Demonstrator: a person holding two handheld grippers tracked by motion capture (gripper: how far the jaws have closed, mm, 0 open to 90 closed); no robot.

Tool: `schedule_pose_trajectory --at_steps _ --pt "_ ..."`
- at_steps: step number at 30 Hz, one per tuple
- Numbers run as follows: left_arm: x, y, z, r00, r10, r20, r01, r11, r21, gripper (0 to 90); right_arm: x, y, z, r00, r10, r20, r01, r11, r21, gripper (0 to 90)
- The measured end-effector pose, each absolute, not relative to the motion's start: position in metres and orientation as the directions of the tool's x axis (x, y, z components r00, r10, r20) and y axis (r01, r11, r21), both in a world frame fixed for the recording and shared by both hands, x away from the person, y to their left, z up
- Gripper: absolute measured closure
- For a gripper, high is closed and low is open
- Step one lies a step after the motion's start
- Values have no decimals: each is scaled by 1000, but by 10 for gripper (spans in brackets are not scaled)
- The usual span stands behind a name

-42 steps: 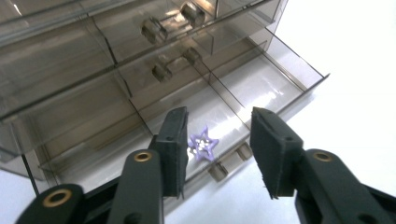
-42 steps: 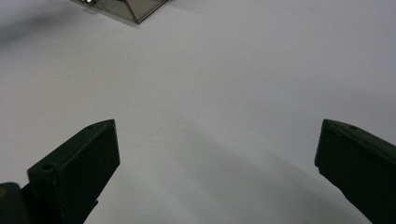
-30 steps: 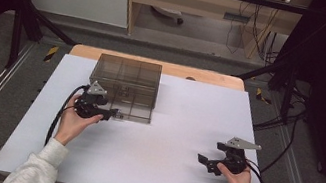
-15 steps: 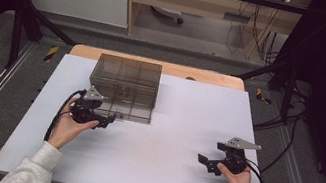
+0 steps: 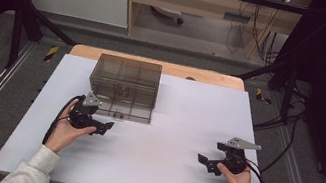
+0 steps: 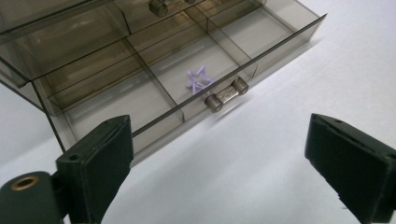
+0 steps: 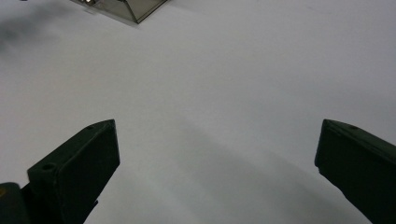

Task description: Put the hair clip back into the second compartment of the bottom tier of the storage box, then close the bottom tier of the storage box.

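A: What is the biggest thing here?
B: The white worktop (image 5: 162,172); toward its far left stands a smoky see-through drawer box (image 5: 125,77), split into compartments

A: And its drawer?
B: The bottom drawer (image 6: 140,88) is pulled out a little toward the person, its small metal handle (image 6: 226,94) on the front wall

A: Where is the left hand-held gripper (image 5: 103,127)?
B: Just in front of the box, near its front left corner, apart from the handle. Its jaws have just been opening and stand wide, released, with nothing between them, as the left gripper view shows

A: The right hand-held gripper (image 5: 203,160)?
B: Well apart from the box, near the front right of the worktop, jaws spread wide over bare white surface, gripping nothing

A: Anything smaller?
B: A little purple star-shaped piece (image 6: 198,80) lies in the middle compartment of the open drawer, just behind the handle
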State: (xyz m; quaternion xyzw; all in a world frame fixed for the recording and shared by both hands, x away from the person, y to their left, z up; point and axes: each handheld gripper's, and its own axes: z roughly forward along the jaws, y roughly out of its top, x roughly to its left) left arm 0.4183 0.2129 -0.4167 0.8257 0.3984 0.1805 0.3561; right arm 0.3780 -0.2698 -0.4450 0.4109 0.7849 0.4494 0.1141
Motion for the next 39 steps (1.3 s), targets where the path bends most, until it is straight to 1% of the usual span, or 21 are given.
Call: schedule_pose_trajectory --at_steps 24,29,39 --pt "411 214 -422 636 772 5 531 -442 722 68 378 -270 -445 -635 749 189 547 264 794 5" --pt "412 215 -422 629 777 -4 536 -430 726 86 378 -270 -445 -634 750 188 548 264 794 5" --pt "412 213 -423 638 770 -16 536 -430 726 160 378 -270 -445 -637 748 188 547 266 794 5"
